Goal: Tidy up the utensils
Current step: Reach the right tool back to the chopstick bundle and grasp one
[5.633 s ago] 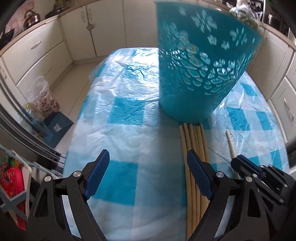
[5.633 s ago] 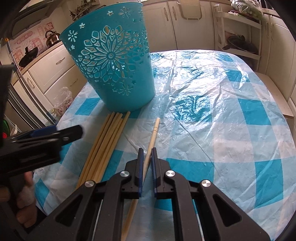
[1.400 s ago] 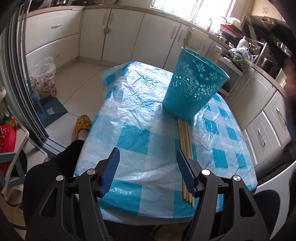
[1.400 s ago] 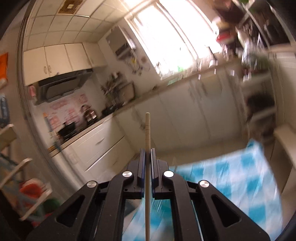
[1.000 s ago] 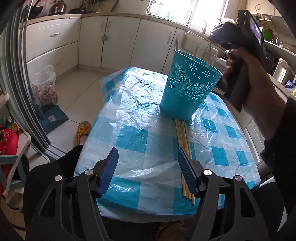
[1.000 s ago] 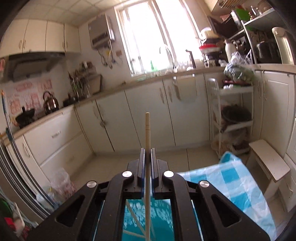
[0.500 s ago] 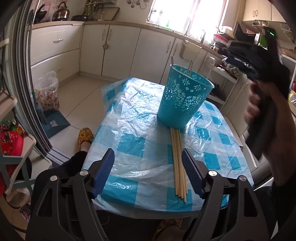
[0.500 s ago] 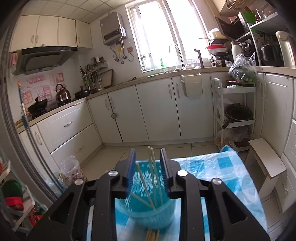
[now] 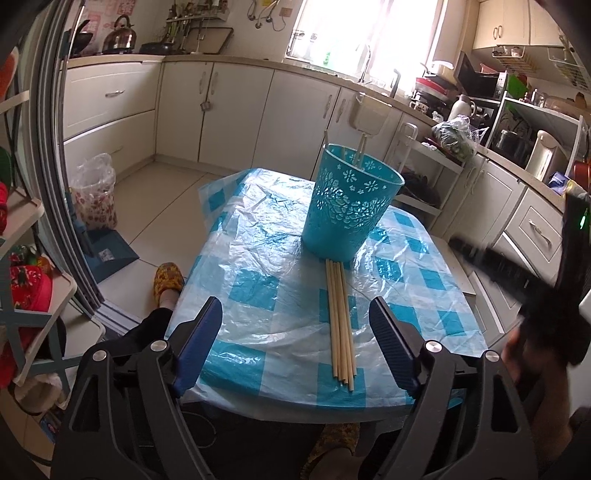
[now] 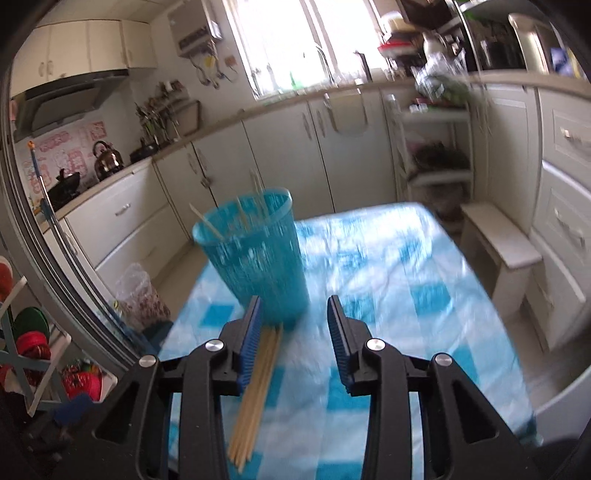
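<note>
Several wooden chopsticks are lying bundled on the blue-checked tablecloth, their far ends just beside the foot of a teal openwork basket, while a few more chopsticks are standing inside it, tips poking above the rim. The left gripper is hovering at the table's near edge, its jaws opening wider with nothing between them. The right gripper is hanging spread apart and empty above the bundle.

Window glare; right view blurred
</note>
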Motion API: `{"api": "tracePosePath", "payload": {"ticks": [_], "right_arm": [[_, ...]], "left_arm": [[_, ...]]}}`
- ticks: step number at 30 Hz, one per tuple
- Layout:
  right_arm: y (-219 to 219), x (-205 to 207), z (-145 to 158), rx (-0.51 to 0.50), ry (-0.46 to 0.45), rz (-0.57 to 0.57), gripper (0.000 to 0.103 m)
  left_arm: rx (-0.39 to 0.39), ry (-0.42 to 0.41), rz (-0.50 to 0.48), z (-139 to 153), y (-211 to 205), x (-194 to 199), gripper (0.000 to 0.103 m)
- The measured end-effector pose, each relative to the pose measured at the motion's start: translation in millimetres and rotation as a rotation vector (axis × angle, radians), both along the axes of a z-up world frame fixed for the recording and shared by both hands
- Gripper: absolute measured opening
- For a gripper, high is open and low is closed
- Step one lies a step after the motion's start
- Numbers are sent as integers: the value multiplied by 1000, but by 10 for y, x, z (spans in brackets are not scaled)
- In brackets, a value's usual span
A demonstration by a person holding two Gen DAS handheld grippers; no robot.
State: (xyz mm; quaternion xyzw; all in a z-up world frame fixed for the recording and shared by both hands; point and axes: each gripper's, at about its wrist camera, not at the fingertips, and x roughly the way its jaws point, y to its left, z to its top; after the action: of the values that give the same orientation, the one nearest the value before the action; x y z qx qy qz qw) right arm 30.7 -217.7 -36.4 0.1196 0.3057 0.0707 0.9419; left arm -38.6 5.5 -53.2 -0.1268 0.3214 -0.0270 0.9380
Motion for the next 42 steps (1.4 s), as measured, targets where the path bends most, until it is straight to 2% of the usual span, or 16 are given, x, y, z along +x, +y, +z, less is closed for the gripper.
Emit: {"api": "tracePosePath", "payload": {"ticks": [5, 15, 24, 28, 35, 42], "right_arm": [[63, -69, -181, 4, 52, 21, 36], [180, -167, -314, -10, 92, 58, 36], [363, -149, -596, -55, 176, 116, 35], [458, -73, -743, -77, 217, 140, 34], [584, 277, -823, -117, 218, 136, 32], [679, 626, -979, -172, 262, 108, 24]], "left_arm": [[-2, 3, -2, 6, 4, -28, 80], [-2, 9, -17, 6, -25, -74, 82], [8, 120, 16, -326, 165, -82, 83], [-2, 140, 48, -379, 271, -52, 83], [5, 157, 41, -429, 246, -28, 83], [0, 176, 54, -485, 293, 10, 83]]}}
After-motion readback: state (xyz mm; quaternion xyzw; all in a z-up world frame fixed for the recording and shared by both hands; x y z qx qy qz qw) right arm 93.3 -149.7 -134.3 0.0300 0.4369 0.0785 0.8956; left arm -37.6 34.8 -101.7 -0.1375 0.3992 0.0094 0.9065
